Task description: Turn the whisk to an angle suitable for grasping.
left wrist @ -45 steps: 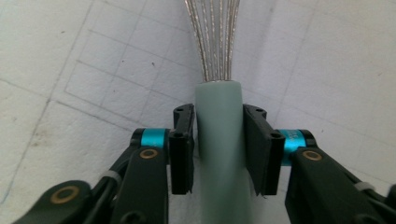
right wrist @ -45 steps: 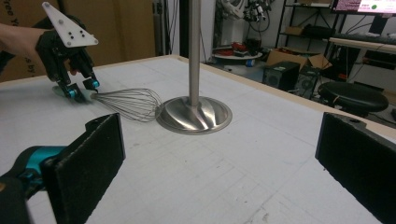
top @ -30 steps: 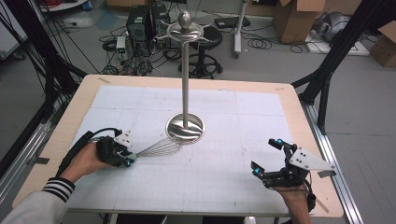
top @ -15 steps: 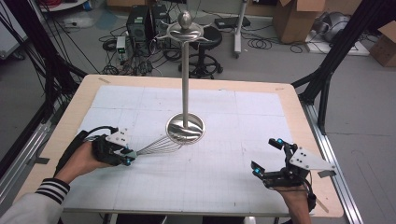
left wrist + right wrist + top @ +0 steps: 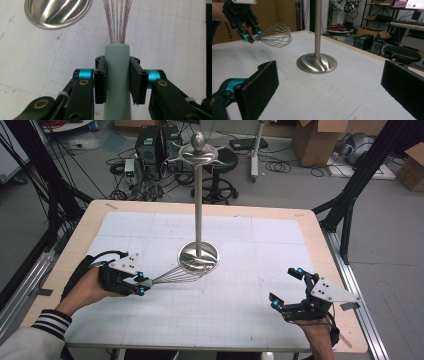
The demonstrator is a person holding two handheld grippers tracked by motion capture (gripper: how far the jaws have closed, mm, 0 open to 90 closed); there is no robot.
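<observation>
Whisk lifting: my left gripper [image 5: 141, 285] is now carrying the wire balloon whisk with its pale green handle [image 5: 117, 75] higher off the table than a second ago.

My jaws are clamping that handle, wires reaching toward the round base of the tall polished steel stand [image 5: 198, 256] on the white gridded table [image 5: 240, 325]. My right gripper [image 5: 286, 289] is hovering wide open, near the table's right edge.
</observation>
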